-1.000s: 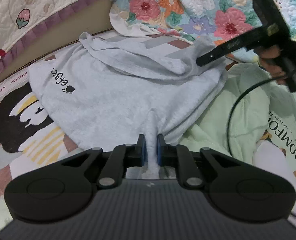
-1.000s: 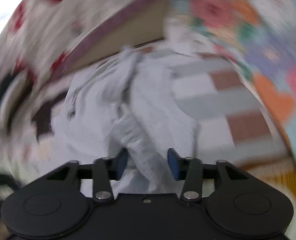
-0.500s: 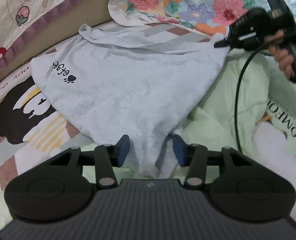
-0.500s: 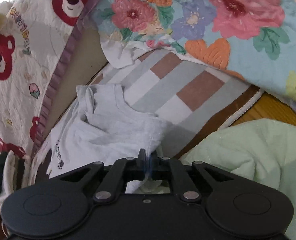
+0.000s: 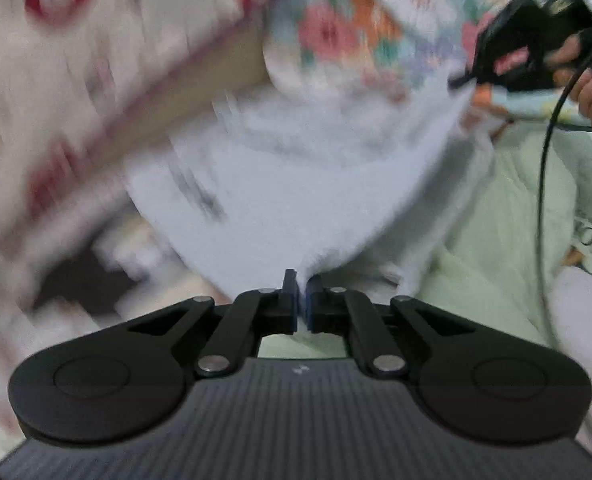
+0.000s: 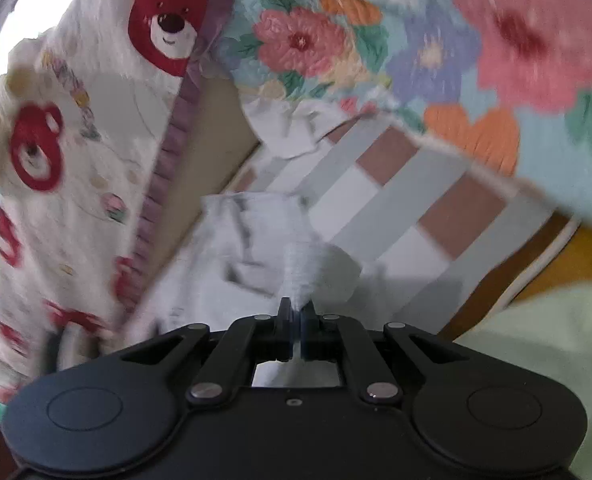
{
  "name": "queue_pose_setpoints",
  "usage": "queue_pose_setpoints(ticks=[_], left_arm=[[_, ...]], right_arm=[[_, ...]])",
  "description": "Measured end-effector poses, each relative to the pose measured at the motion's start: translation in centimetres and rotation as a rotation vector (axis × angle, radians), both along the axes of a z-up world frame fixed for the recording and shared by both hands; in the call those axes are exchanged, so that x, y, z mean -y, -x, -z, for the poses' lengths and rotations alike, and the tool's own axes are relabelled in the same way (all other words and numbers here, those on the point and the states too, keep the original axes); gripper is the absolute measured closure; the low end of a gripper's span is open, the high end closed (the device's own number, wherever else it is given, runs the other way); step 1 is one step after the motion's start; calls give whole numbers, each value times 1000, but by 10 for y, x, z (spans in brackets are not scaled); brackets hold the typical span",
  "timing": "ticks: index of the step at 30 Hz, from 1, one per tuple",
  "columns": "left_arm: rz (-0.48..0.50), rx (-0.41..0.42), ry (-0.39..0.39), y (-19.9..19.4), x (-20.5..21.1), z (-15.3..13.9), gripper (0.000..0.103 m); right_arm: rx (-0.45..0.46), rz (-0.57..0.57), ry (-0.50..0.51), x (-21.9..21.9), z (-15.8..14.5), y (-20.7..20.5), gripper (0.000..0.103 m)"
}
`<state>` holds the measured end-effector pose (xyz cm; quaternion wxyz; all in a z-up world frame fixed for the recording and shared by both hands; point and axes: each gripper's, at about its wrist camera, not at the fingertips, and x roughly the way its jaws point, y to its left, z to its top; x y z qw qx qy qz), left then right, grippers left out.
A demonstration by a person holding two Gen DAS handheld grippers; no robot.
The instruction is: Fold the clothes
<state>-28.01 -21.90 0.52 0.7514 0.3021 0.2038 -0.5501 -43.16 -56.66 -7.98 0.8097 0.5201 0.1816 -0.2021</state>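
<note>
A light grey T-shirt [image 5: 296, 184] hangs stretched between both grippers, blurred by motion in the left wrist view. My left gripper [image 5: 302, 300] is shut on its near corner. My right gripper [image 5: 462, 80], held by a hand at the upper right of that view, pinches the far corner. In the right wrist view the right gripper [image 6: 296, 318] is shut on a bunched fold of the grey T-shirt [image 6: 256, 248], which trails down to the left.
A pale green garment [image 5: 496, 240] lies on the right. A striped blanket [image 6: 396, 200], a floral quilt [image 6: 456, 40] and a bear-print quilt [image 6: 76, 120] surround the shirt. A black cable [image 5: 544, 184] hangs from the right gripper.
My left gripper, open half a second ago, has shut on the shirt's near corner and lifted it. The right gripper stays shut on the far corner, and both views have swung upward.
</note>
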Motion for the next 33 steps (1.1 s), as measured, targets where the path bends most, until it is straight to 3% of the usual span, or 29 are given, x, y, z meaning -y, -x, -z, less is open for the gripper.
queue_pose_setpoints(ticks=[2, 5, 9, 13, 16, 20, 23, 27, 33], left_arm=[[-5, 38, 30, -2, -4, -14, 100], [-44, -73, -18, -15, -5, -2, 100], [-30, -69, -52, -11, -13, 20, 100], [-29, -161, -60, -16, -15, 32, 99], [-51, -218, -68, -19, -13, 40, 98], [-76, -293, -83, -27, -13, 47, 95], [-90, -352, -96, -32, -12, 51, 91], [-102, -470, -103, -38, -11, 56, 74], [-93, -541, -127, -41, -6, 68, 74]], right_arm=[[8, -5, -22, -1, 6, 1, 98], [-77, -26, 9, -7, 17, 0, 98], [-233, -83, 82, -26, 33, -2, 98], [-296, -81, 186, -40, 29, -5, 97], [-335, -60, 222, -45, 25, -5, 88], [-295, -24, 151, -48, 28, -1, 65], [-258, 1, 88, -50, 32, 2, 60], [-210, 35, 5, -53, 36, 6, 55], [-136, 84, -119, -58, 44, 12, 49]])
